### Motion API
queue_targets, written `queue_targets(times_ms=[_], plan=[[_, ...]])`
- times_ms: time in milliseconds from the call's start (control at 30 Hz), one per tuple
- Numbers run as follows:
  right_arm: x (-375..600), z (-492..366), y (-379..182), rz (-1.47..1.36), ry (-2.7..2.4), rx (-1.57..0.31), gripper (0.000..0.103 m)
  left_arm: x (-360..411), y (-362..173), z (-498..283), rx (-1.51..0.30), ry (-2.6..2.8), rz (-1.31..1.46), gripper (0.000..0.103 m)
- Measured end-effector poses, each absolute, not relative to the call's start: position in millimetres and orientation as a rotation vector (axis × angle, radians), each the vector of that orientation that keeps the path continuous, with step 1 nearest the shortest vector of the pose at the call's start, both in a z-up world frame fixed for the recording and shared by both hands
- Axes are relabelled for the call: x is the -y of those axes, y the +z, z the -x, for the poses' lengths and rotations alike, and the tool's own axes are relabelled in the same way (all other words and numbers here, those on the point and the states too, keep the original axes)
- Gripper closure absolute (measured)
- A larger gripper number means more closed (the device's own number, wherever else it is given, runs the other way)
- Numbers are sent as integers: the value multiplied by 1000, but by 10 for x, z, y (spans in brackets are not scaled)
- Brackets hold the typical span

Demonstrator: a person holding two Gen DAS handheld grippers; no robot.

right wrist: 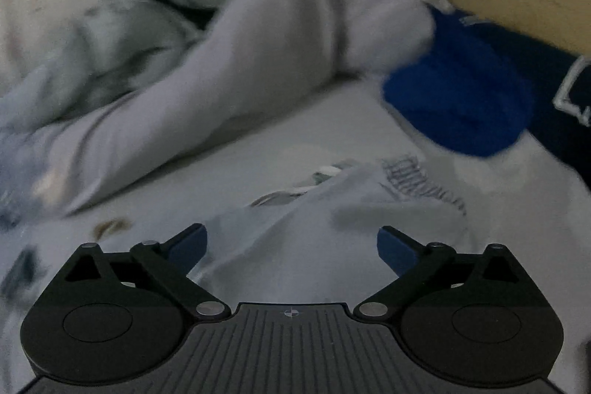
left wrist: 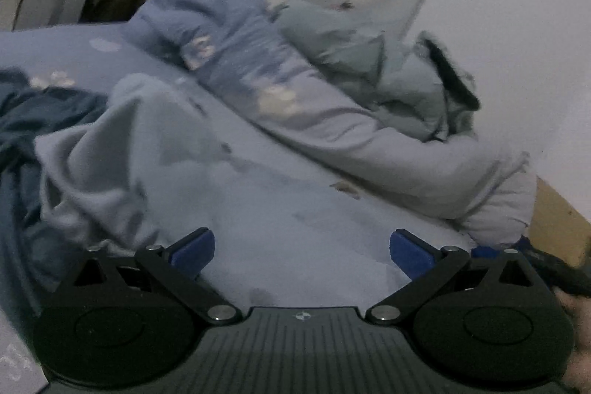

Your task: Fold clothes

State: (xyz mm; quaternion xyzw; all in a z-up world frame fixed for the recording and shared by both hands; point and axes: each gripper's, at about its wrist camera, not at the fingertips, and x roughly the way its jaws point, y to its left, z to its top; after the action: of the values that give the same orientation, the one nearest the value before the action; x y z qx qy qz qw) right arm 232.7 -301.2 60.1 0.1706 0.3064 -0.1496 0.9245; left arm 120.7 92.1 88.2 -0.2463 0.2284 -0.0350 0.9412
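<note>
left tool point(left wrist: 302, 252): jaws spread wide, nothing between them; it hovers low over the pale printed bed sheet point(left wrist: 295, 209). just to its left a light blue garment point(left wrist: 122, 150) lies bunched in loose folds, with a dark blue cloth point(left wrist: 33, 120) beyond it. behind, a rolled duvet point(left wrist: 332, 120) runs across the bed toward the wall point(left wrist: 517, 6).

right tool point(right wrist: 291, 248): jaws equally wide, holding nothing; a pale garment with printed lettering point(right wrist: 369, 194) lies crumpled directly ahead of them. a bright blue item point(right wrist: 458, 98) sits farther right, against a dark one.

judgement: the wide jaw setting suits a pinch on a fabric edge. both garments lie unfolded; motion blur hides their seams.
</note>
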Motion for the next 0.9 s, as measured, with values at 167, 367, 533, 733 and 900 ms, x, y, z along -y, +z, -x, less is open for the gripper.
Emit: queue_targets(times_ms=[167,367,533,733,900], plan=[[2812,-2825,248,-198,-436,-684,4,-869,796,-1312,-498,-75,495,0],[2843,-3008,10,-151,-464,-757,56,-912,674,-1404,-589,-57,504,0],[2939,-2612,191,-209,-393,-668,92,-958,659,-1406,-602,-55,550,0],[3223,-1606,442,-363,-334,-520,94,-948,702,-1325,-597,-72,540,0],[3535,-688,419,-492,-372,-483,94,-897,671,-1271,-619,-112,571,0]])
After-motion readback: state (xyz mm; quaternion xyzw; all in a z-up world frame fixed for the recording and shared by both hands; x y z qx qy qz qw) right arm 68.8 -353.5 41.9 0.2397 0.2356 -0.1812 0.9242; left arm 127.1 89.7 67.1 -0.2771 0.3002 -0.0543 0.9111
